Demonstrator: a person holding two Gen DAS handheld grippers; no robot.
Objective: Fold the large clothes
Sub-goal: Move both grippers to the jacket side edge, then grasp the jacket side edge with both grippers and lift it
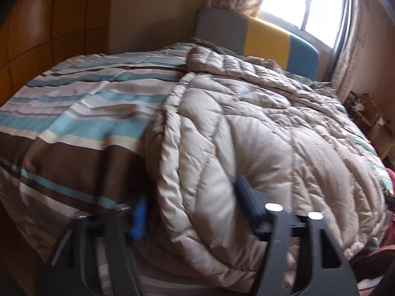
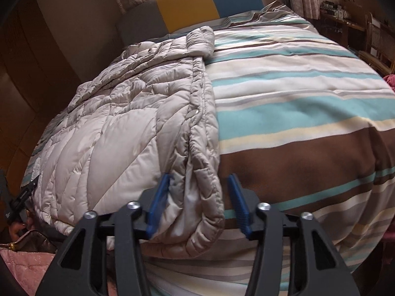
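We see the beige quilted down coat's (image 2: 128, 123) near hem between both tools: left tool (image 1: 190, 202) and right tool (image 2: 200, 202) stand narrowed around it.

A: Quilted beige jacket (image 2: 118, 133) in smooth, faintly glossy padded cloth lies on a matt striped woven bedspread (image 2: 296, 103).

B: Right gripper (image 2: 201, 204): matt black plastic, 2 ribbed blue pads (image 2: 237, 197), shiny metal bolts. Headboard (image 1: 266, 32): matt cloth panels.
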